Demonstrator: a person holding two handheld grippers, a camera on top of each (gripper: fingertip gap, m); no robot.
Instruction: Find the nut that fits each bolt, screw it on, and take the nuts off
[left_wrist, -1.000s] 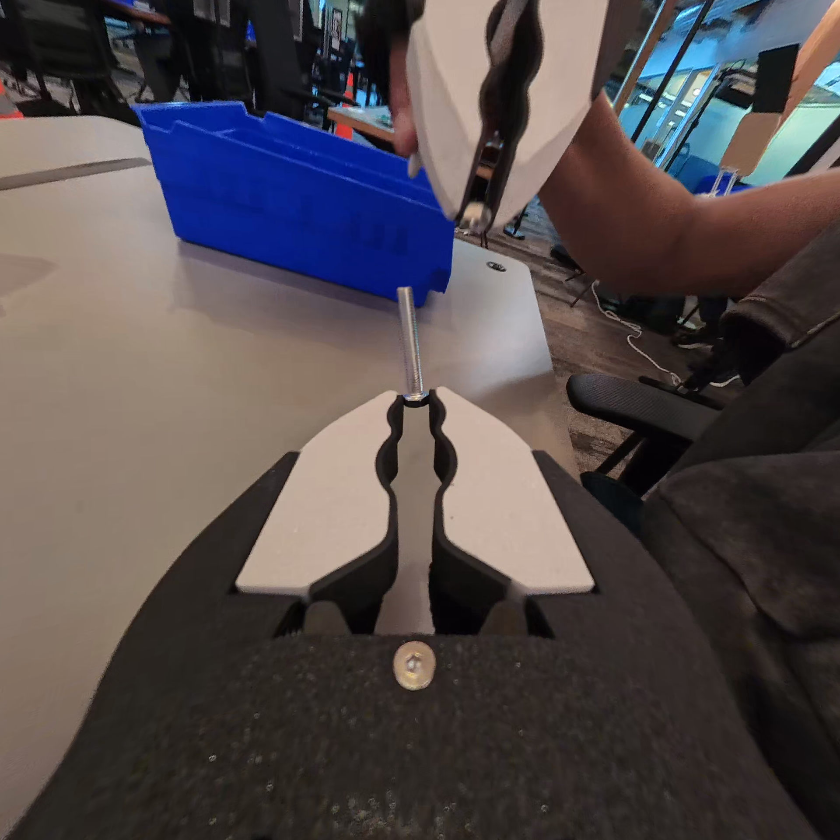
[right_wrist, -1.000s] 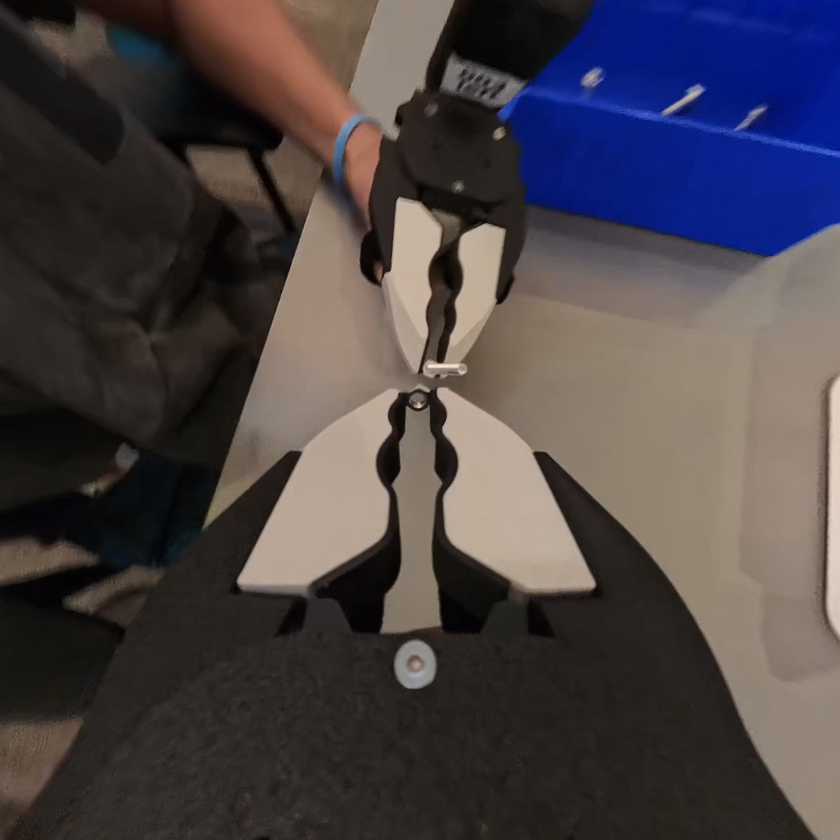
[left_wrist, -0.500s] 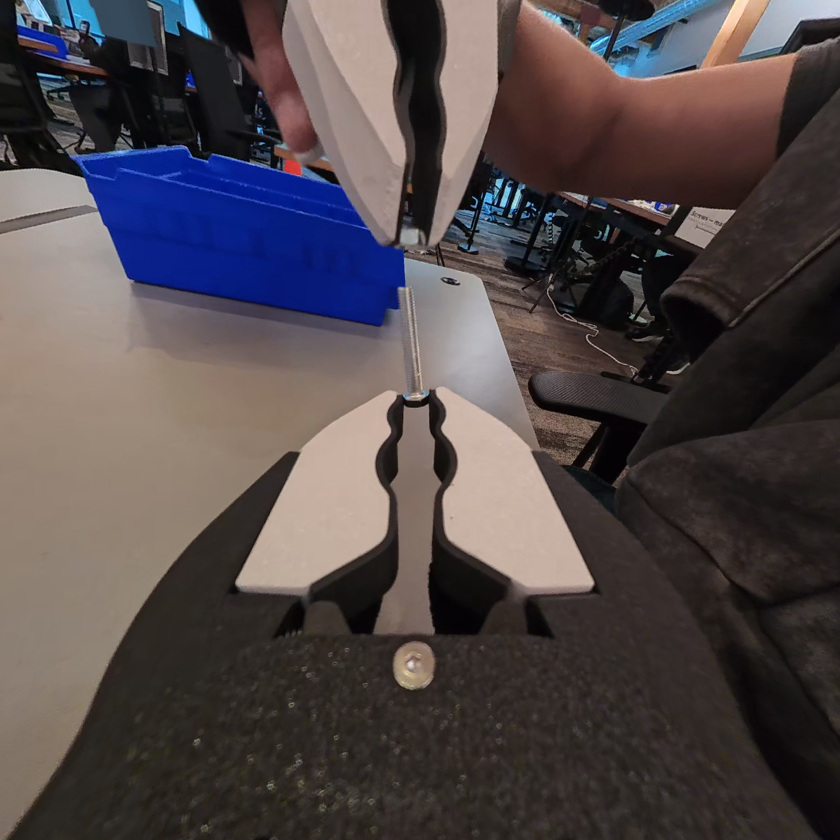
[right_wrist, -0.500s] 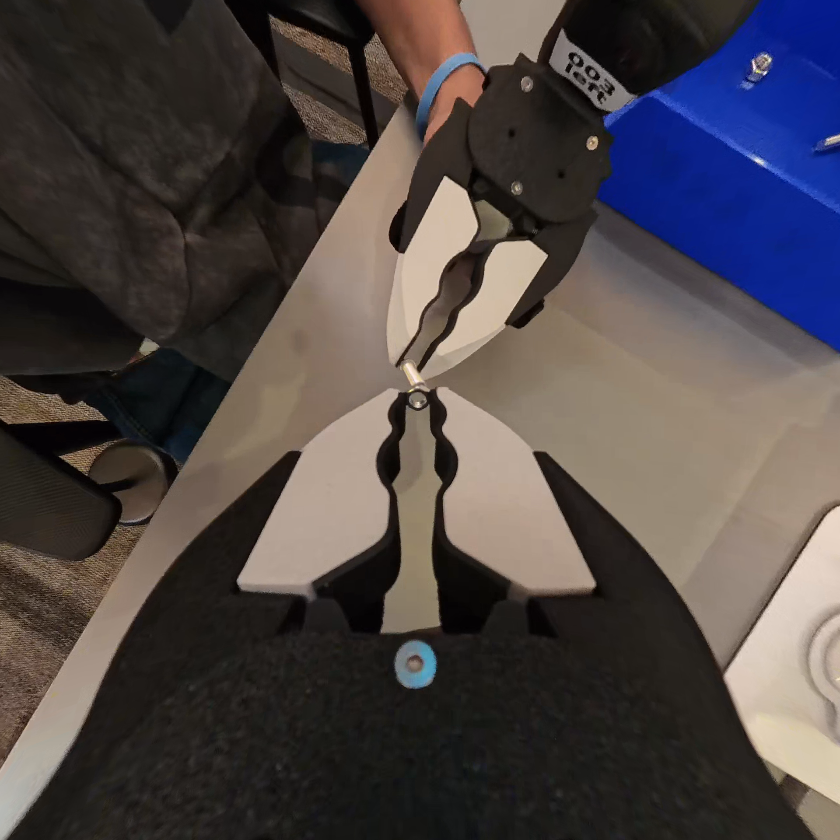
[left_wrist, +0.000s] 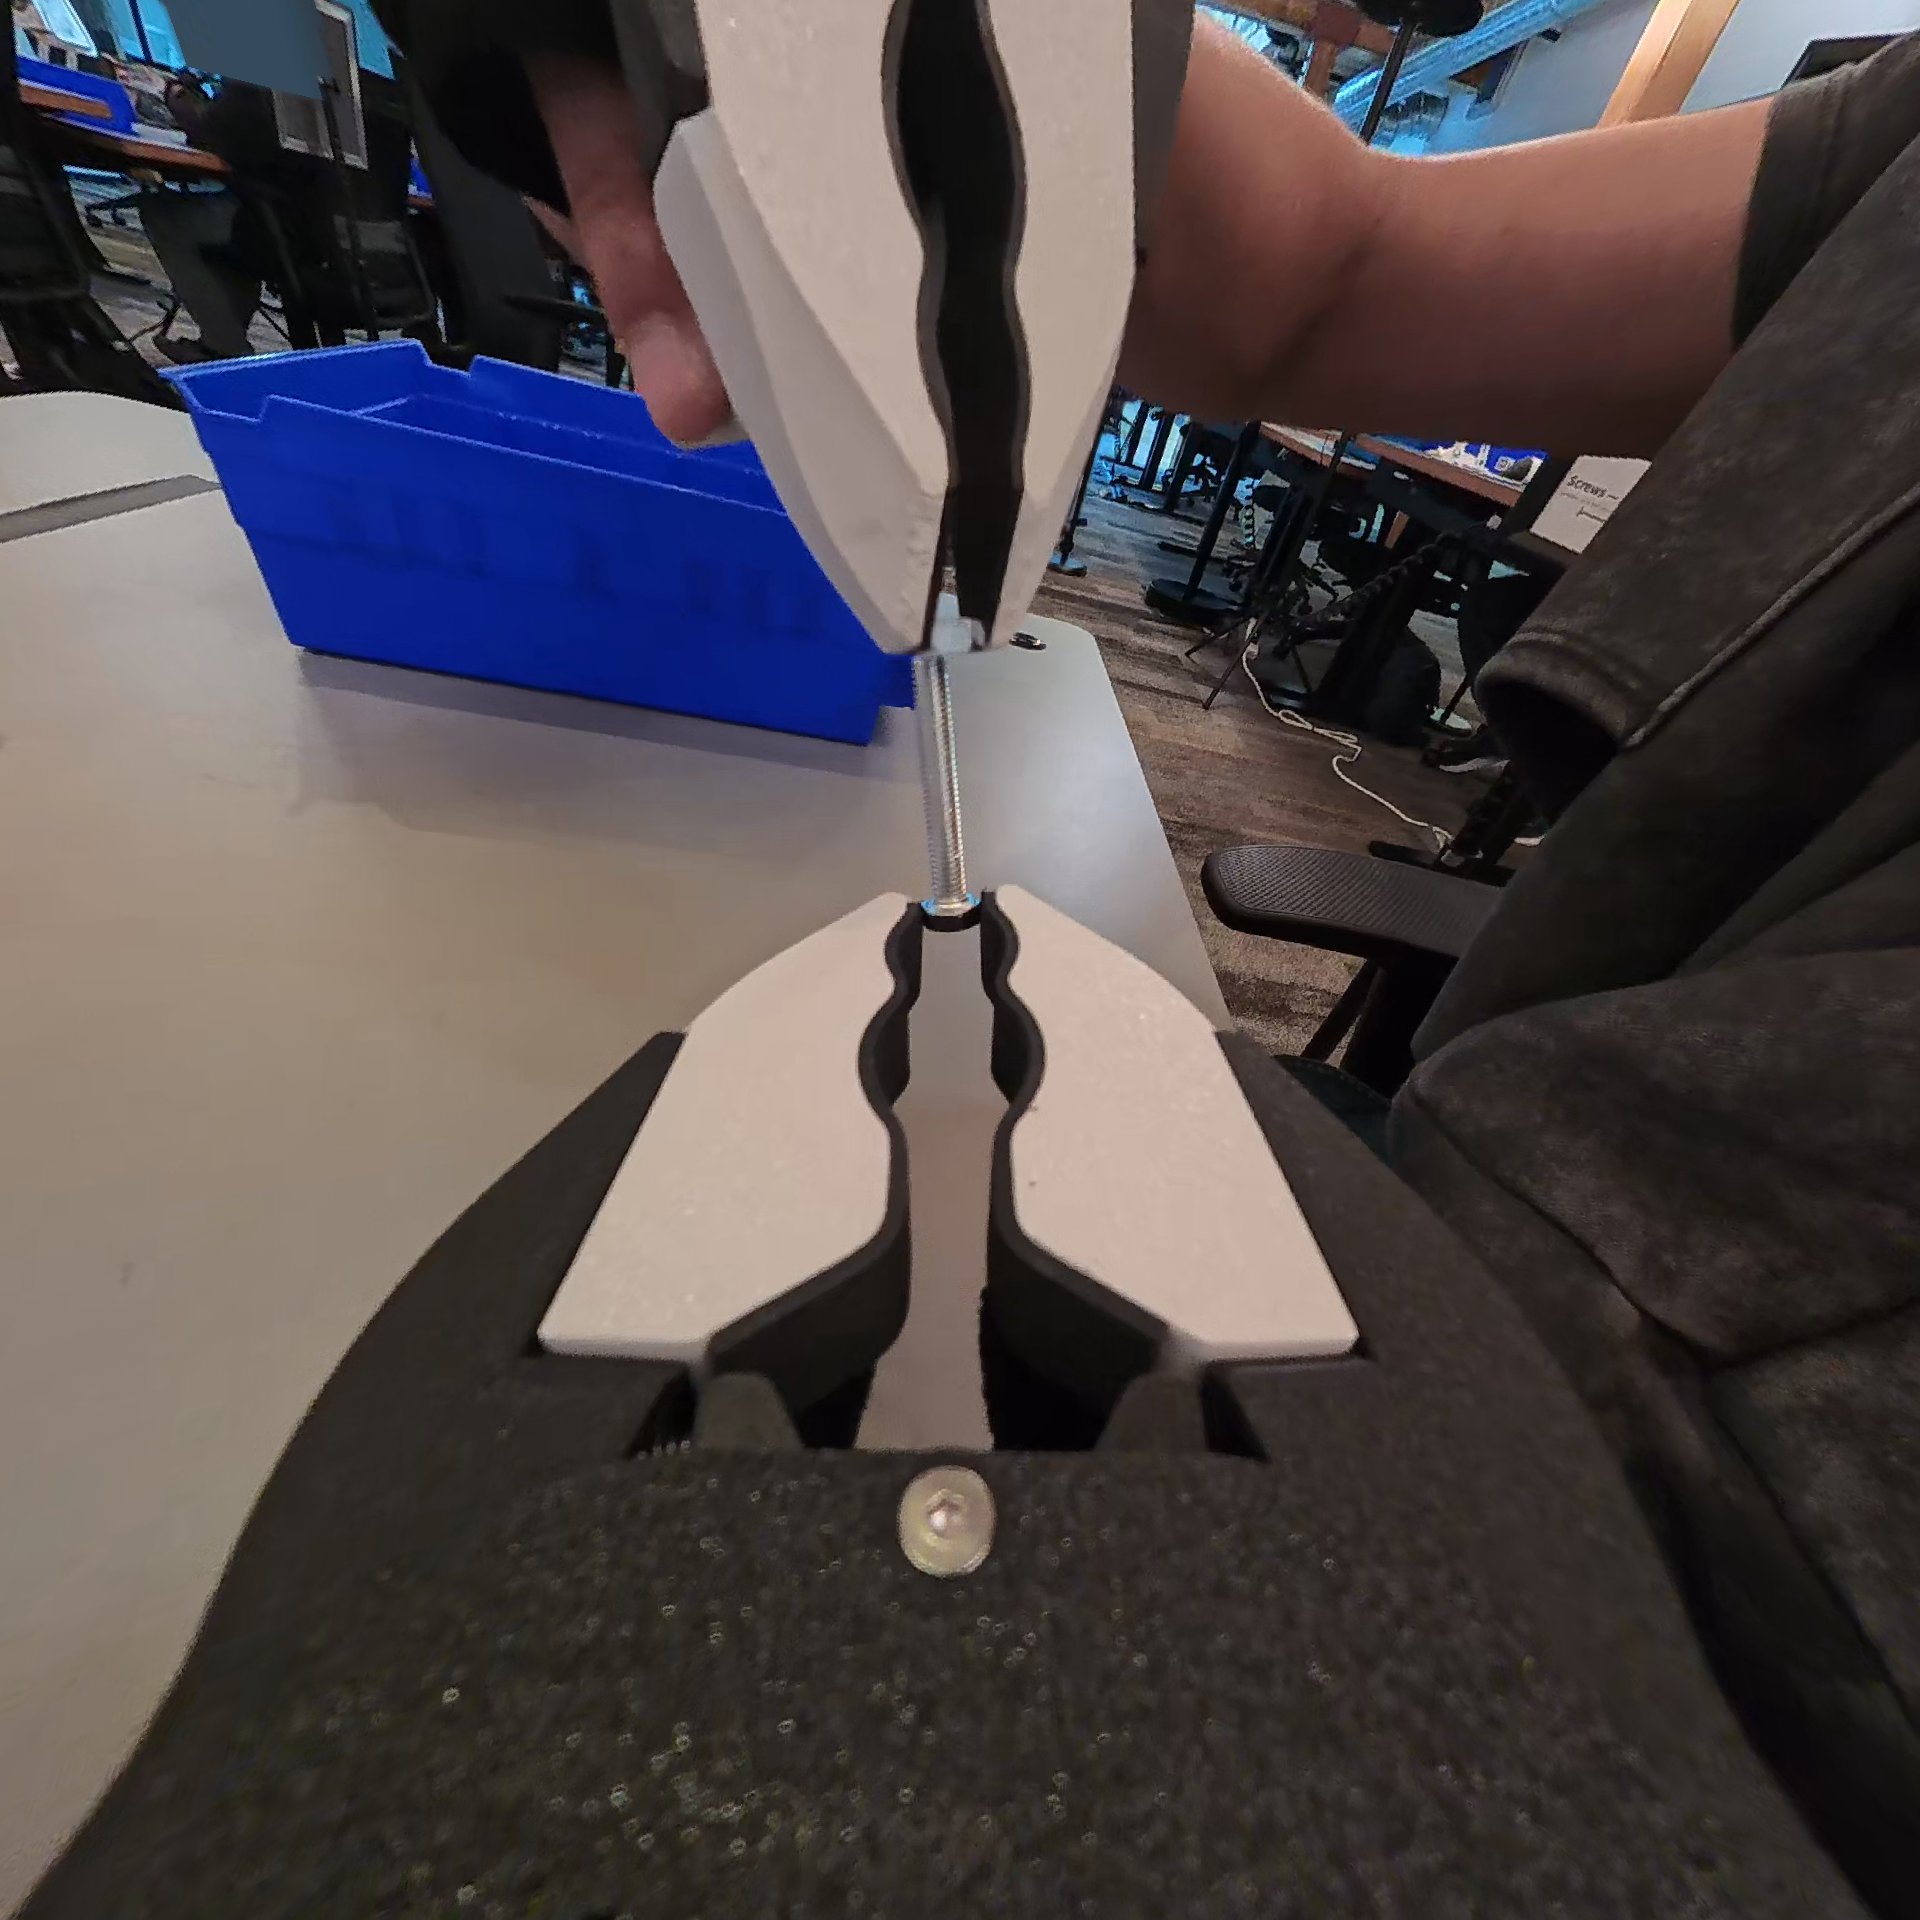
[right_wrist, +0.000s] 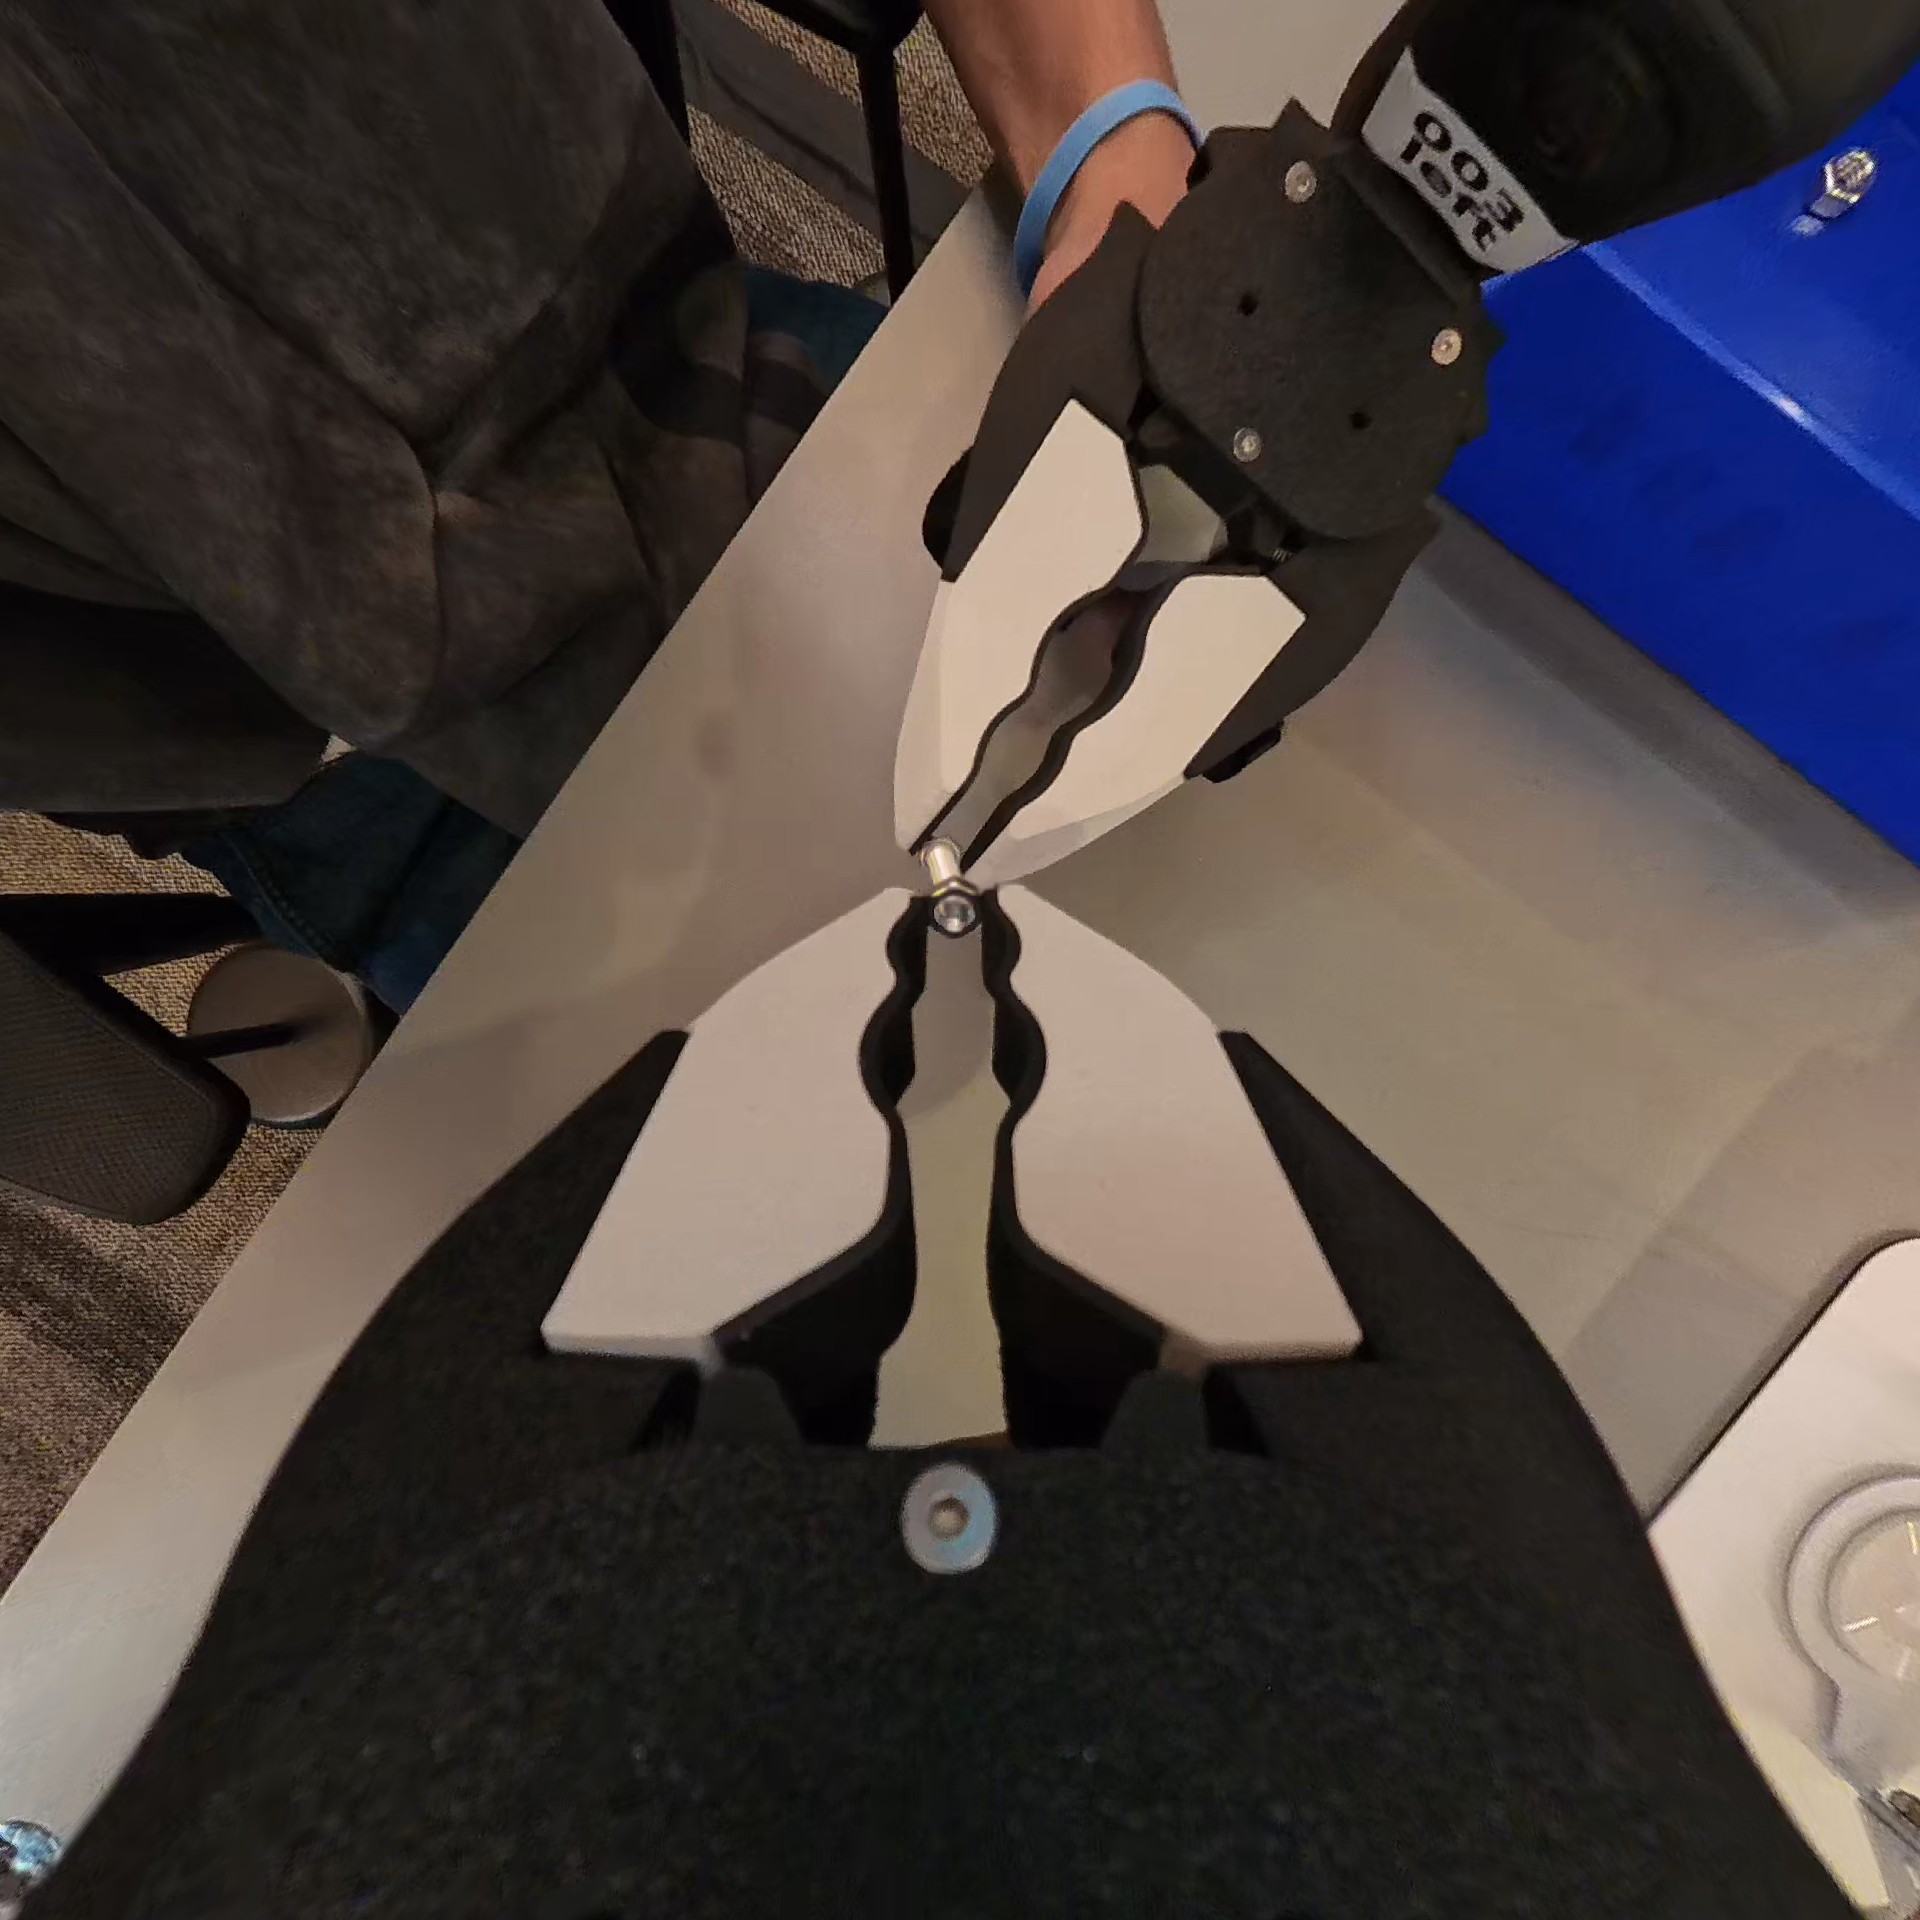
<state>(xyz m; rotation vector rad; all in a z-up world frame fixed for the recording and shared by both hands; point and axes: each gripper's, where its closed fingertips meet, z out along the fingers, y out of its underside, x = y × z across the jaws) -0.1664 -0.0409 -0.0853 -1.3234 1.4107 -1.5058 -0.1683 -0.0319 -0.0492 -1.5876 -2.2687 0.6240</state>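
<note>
Left wrist view: a long threaded silver steel bolt (left_wrist: 943, 779) stands upright, its head clamped between the tips of the left gripper (left_wrist: 948, 912). Straight above, the right gripper (left_wrist: 958, 631) pinches a small silver hex nut (left_wrist: 956, 631) seated on the bolt's top end; whether the threads have caught cannot be told. Beyond and to the left sits a blue plastic parts bin (left_wrist: 540, 561), its contents hidden by its near wall. A forearm crosses above right. Everything is over a pale grey table (left_wrist: 312, 935); office desks and chairs lie behind.
</note>
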